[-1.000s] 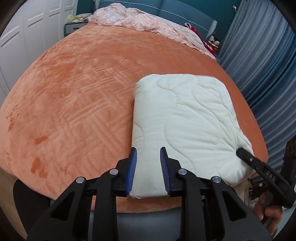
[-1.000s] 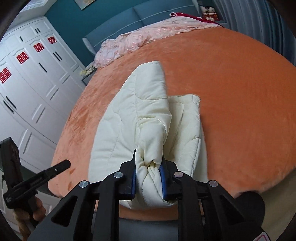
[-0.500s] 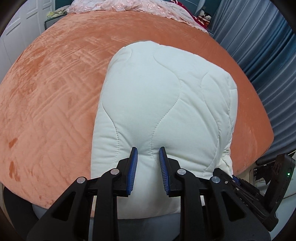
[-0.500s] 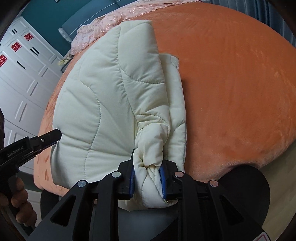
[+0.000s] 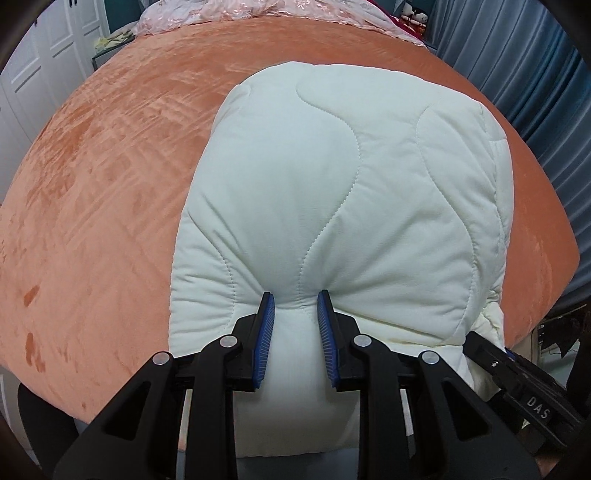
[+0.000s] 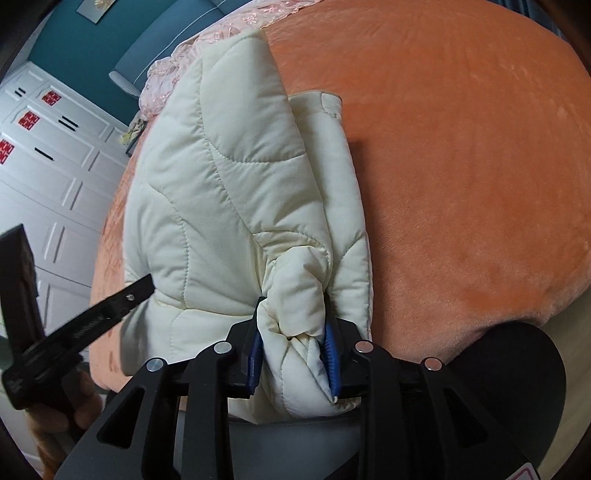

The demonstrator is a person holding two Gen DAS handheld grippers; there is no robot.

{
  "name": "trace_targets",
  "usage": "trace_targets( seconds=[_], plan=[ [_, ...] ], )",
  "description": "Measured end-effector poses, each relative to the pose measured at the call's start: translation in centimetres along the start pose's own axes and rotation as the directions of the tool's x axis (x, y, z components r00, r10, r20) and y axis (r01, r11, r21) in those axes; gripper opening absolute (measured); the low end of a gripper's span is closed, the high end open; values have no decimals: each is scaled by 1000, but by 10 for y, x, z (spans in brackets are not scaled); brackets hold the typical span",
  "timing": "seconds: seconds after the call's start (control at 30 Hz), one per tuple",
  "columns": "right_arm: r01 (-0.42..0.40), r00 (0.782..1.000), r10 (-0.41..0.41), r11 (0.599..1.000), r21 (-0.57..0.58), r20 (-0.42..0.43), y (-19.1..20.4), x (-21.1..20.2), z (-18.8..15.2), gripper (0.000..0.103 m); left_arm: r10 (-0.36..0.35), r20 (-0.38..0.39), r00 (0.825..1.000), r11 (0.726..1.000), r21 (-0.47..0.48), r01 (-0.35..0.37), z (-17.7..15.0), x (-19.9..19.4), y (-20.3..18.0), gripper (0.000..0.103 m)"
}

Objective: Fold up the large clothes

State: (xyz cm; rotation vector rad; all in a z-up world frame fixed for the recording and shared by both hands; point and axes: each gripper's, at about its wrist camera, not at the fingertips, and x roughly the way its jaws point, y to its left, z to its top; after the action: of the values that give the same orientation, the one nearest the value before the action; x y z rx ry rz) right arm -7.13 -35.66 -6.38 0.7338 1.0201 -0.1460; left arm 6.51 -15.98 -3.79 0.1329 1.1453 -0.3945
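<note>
Clearly, the cream quilted garment point(image 5: 343, 206) is the centre of this moment: it lies already folded into a thick bundle at the near edge of the orange bed cover point(image 5: 110, 166), and both claws hold its near hem. The left gripper point(image 5: 295, 332) has its blue pads pressed into the padded edge of the garment from both sides, so the cloth bulges between them; I judge it is clamped on the garment, probably to keep the layers together while the bundle is lifted or turned over. The right gripper point(image 6: 293, 354) is closed on a bunched corner of the same garment point(image 6: 229, 184), where several layers are gathered into a knot-like fold; this grip seems chosen so that the loose side panel, which hangs toward the bare cover, does not fall open. Compared with one second ago, the garment now fills much more of both views and its near edge is raised, whereas then it lay flat on the cover and the left claw only stood around the hem. Beyond the garment, at the far end of the cover, a pink lace blanket point(image 5: 258, 11) is lying, and white wardrobe doors point(image 6: 44, 155) stand farther behind.
</note>
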Motion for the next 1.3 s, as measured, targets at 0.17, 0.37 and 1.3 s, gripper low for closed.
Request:
trace_targets(
  seconds=[0.17,0.37,1.3],
  plan=[
    [-7,993,10,1000,-25,120,18,-52,24,33,-87,4,996,994,-64,87,13,-25,19,23],
    [-57,973,49,998,26,225,37,-62,93,48,-120,93,988,984,-121,131,65,-52,38,24],
    [147,975,-156,987,69,160,11,83,123,18,-13,51,999,998,-53,16,120,77,-14,27]
  ],
)
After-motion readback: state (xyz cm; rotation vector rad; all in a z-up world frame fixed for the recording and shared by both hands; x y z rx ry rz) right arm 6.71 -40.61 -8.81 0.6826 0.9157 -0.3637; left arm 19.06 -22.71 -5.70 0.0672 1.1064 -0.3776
